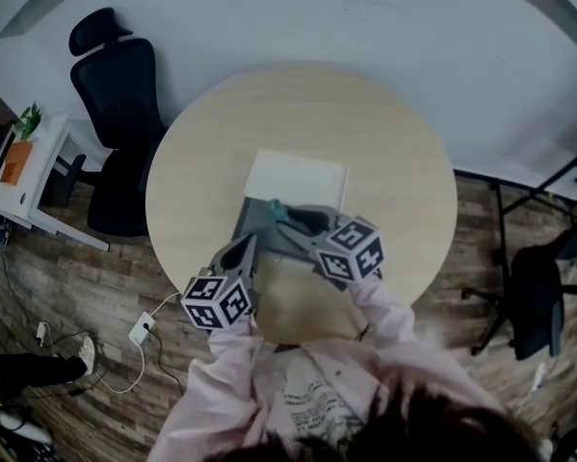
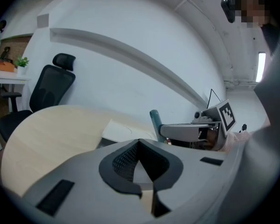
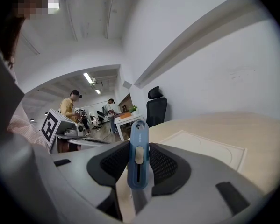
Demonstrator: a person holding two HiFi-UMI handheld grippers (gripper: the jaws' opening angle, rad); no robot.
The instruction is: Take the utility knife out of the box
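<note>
The blue utility knife (image 3: 138, 157) stands upright between the pads of my right gripper (image 3: 138, 149), which is shut on it. From the head view the knife (image 1: 278, 210) pokes out of that gripper (image 1: 290, 223) above a dark grey box part (image 1: 252, 221). A white flat lid (image 1: 296, 176) lies just beyond on the round table (image 1: 201, 152). A brown cardboard piece (image 1: 302, 306) sits under my hands at the near edge. My left gripper (image 1: 242, 251) hovers beside it; its pads (image 2: 125, 161) meet at the tip with nothing seen between them. The knife's end (image 2: 154, 122) shows to its right.
A black office chair (image 1: 119, 104) stands behind the table on the left, another (image 1: 538, 296) at the right. A white desk (image 1: 23, 166) with a plant is far left. A power strip (image 1: 141, 330) and cable lie on the floor. People (image 3: 69, 107) stand far off.
</note>
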